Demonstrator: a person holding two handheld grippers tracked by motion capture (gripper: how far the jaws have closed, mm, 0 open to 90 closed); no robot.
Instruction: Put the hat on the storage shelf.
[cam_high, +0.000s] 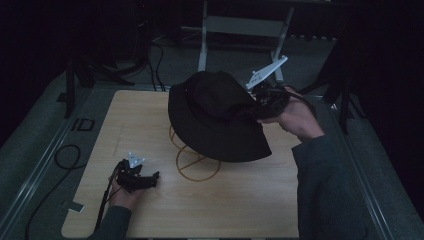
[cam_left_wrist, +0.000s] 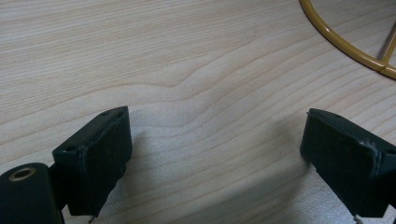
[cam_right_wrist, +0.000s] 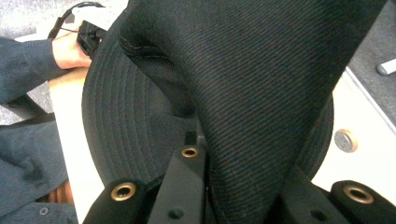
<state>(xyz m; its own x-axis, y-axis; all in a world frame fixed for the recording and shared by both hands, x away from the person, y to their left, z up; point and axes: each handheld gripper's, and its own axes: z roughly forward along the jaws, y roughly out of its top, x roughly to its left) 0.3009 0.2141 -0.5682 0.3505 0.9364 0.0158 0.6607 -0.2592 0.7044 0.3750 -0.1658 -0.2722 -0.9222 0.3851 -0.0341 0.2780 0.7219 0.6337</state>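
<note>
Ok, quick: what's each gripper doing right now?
Left gripper: open, empty, low over the table.
Right gripper: shut on the black hat.

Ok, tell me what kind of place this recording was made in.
Probably a lab or workshop test station, not a home: a bare wooden tabletop on a metal frame, loose cables across grey carpet, and a white equipment stand behind in a darkened room.

Black bucket hat (cam_high: 215, 117) held tilted above a gold wire stand (cam_high: 192, 165).
</note>
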